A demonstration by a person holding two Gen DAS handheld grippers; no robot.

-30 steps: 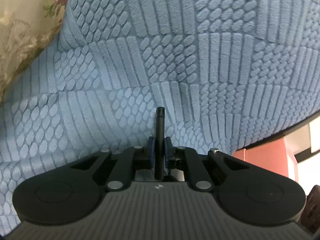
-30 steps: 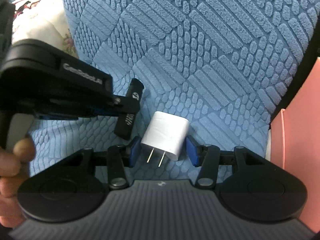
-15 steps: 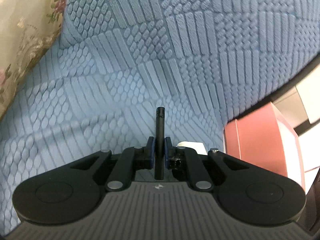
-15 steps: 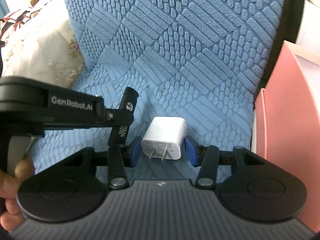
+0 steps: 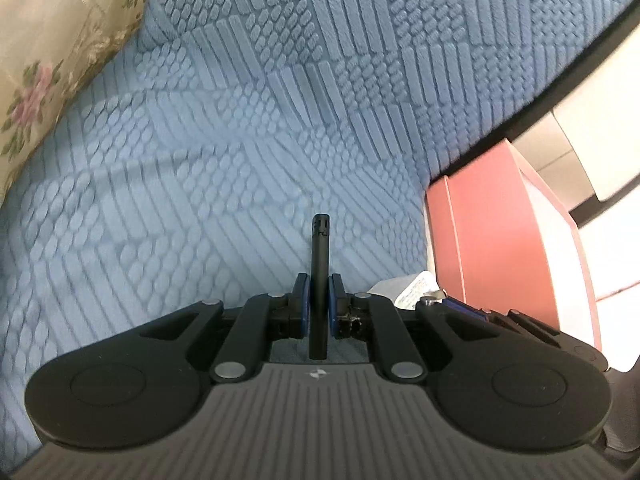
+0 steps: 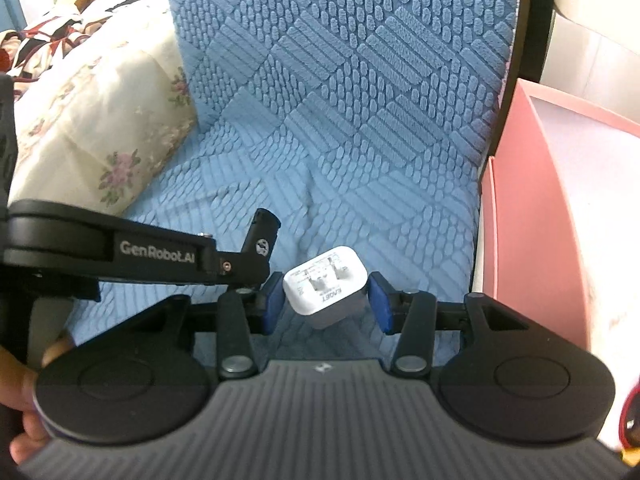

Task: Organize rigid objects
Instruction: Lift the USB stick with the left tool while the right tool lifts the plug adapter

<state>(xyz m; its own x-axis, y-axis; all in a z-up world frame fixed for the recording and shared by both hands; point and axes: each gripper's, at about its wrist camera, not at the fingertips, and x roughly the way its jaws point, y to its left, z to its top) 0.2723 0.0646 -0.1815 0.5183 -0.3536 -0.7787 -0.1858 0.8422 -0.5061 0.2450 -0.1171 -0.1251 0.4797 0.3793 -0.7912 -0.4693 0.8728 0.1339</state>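
My left gripper (image 5: 319,292) is shut on a slim black stick (image 5: 320,248) that stands up between its blue pads. The right wrist view shows that same gripper (image 6: 256,258) coming in from the left, the black stick (image 6: 262,232) poking up past its tip. My right gripper (image 6: 328,300) is shut on a white plug charger (image 6: 326,288), which sits tilted between the pads with its prongs towards the camera. Both are held above the blue textured sofa cover (image 6: 360,120). In the left wrist view the charger (image 5: 404,288) peeks out low on the right.
A pink open box (image 6: 540,220) stands right of the sofa, its side (image 5: 500,240) close to both grippers. A floral cushion (image 6: 100,120) lies at the left. A person's hand (image 6: 24,380) grips the left tool's handle. A dark sofa edge runs along the right.
Both grippers have lifted and shifted towards the pink box, which now fills more of each view. The charger has tipped between the right pads, so its pronged face shows.
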